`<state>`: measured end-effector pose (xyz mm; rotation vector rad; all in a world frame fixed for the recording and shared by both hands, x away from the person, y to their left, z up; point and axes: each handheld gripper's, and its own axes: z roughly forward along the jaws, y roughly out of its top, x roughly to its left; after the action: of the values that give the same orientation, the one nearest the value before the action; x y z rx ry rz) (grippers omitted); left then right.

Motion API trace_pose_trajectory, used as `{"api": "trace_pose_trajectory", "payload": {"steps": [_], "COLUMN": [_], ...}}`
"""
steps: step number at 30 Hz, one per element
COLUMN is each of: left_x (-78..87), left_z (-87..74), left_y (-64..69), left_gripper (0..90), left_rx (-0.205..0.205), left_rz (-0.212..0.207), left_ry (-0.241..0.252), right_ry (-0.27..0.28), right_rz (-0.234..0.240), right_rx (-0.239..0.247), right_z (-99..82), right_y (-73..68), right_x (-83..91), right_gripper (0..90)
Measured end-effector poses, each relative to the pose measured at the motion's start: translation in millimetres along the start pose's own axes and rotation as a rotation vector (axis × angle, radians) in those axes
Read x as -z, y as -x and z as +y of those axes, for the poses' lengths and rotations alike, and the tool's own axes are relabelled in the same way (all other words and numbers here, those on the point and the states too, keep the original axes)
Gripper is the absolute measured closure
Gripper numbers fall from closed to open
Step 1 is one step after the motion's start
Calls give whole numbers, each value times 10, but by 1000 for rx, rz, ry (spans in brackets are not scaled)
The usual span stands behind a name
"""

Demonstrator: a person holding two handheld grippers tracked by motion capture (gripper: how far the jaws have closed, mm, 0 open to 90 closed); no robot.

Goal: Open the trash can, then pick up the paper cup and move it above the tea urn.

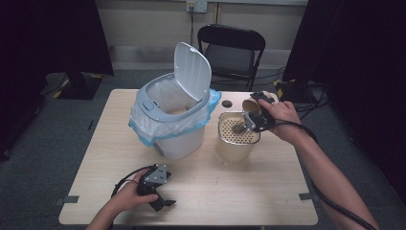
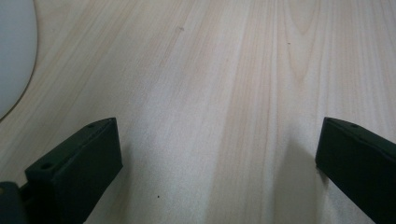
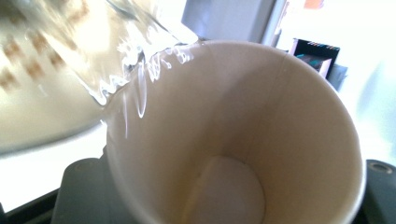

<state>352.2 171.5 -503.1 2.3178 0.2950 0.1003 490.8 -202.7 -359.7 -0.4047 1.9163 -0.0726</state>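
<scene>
Dark curtains ring the pale wooden table (image 1: 201, 201). Right of frame centre, the right gripper (image 1: 253, 114) clamps a paper cup (image 3: 243, 140), tipped over a perforated strainer container (image 1: 235, 139); a loose grip could drop it. At lower left, the left gripper (image 1: 160, 199) rests open-jawed, holding nothing.

We see our forearms bare, no sleeves, each hand carrying a black gripper: the left gripper (image 1: 154, 188) topped by a grey three-cornered plate with small screws, its blocky matte jaws showing screw holes, the right gripper (image 1: 256, 116) trailing a black cable.
</scene>
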Motion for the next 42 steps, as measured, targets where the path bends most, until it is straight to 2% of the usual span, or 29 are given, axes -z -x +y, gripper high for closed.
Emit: {"api": "trace_pose_trajectory", "payload": {"steps": [2,3,4,5,6,7,8,9,11,12,13,14,15,17,19,20,21,22,23,26,29,32,33,34,42], "left_x": [0,0,0,0,0,0,0,0,0,0,0,0,0,-1,0,0,0,0,0,0,0,0,0,0,0], "left_z": [0,0,0,0,0,0,0,0,0,0,0,0,0,0,0,0,0,0,0,0,0,0,0,0,0], "left_y": [0,0,0,0,0,0,0,0,0,0,0,0,1,1,1,0,0,0,0,0,0,0,0,0,0], "left_gripper": [0,0,0,0,0,0,0,0,0,0,0,0,0,0,0,0,0,0,0,0,0,0,0,0,0], "left_rx": [-1,-1,0,-1,-1,-1,-1,-1,0,0,0,0,1,1,1,1,1,1,1,0,0,0,0,0,0], "left_rz": [1,1,0,0,1,1,1,1,0,0,0,0,0,-1,0,-1,-1,-1,-1,0,-1,0,0,0,-1], "left_ry": [1,1,0,1,1,1,1,1,0,0,0,0,0,0,0,0,0,0,0,0,0,0,0,0,0], "right_ry": [-4,-15,-36,-36,-38,-47,-51,-38,-41,-26,-15,-1,34,73,122,149,149,186,186,229,271,285,285,285,324], "right_rz": [-11,-32,-75,-75,-97,-136,-152,-165,-197,-177,-161,-134,-82,-29,46,99,99,165,165,250,310,347,347,363,405], "right_rx": [32,47,75,75,93,136,136,161,177,155,110,40,-51,-207,-372,-496,-496,-616,-616,-779,-918,-1024,-1024,-1056,-1124], "right_z": [21,25,29,29,32,42,45,55,66,68,65,55,34,-20,-80,-136,-136,-192,-192,-270,-348,-410,-410,-427,-420], "right_y": [-2,1,-3,-3,1,17,14,36,42,55,65,76,101,146,187,221,221,246,246,267,278,275,275,271,296], "right_x": [9,15,33,33,46,64,75,90,125,135,145,156,159,163,161,156,156,144,144,118,99,84,84,81,113], "right_gripper": [292,292,292,292,291,289,289,289,286,286,285,284,284,283,284,283,283,283,283,282,281,278,278,278,275]}}
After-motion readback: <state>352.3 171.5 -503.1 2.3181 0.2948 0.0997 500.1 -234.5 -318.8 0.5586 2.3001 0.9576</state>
